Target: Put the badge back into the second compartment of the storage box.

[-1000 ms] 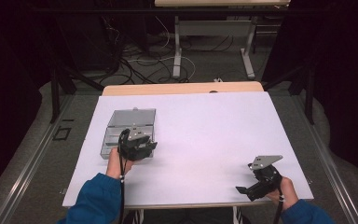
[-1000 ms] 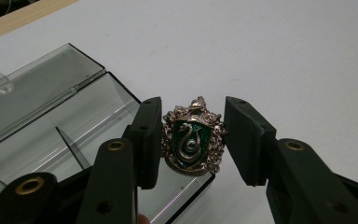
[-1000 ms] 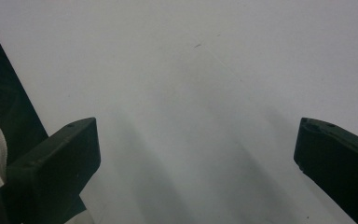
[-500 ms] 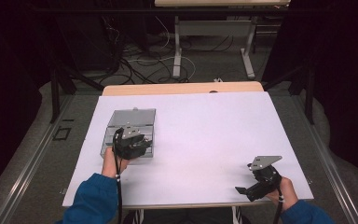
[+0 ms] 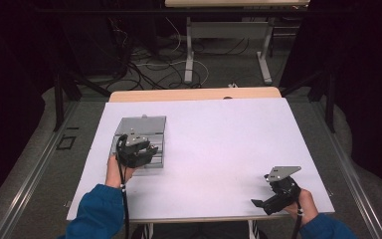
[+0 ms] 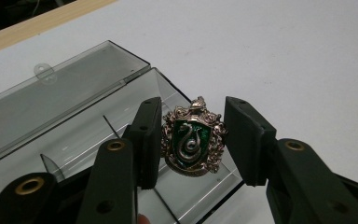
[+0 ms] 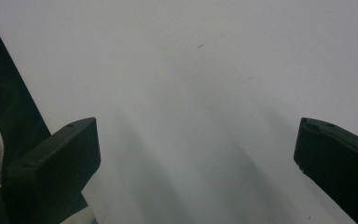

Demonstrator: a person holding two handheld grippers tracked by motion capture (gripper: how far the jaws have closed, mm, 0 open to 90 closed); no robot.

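Close to the person's left side, the left gripper hovers over a clear plastic box on the white table. Its jaws pinch a small badge between them, one pad on each side edge. The badge is a gold shield with a green middle and a silver snake on it. It stands with its crown end pointing away from the hand, so its long way runs along the jaws. Right under and behind the badge lies the box, with little walls that split it into rooms (the lid is flipped back flat, farther off). The badge hangs above the near corner room, so I think the coming move is short, either down into that room or up out of it; I cannot tell which. The left hand comes in from the near edge, wrist tipped forward. Well apart, at the right near corner of the table, the right gripper rests low, jaws spread wide with nothing between them.
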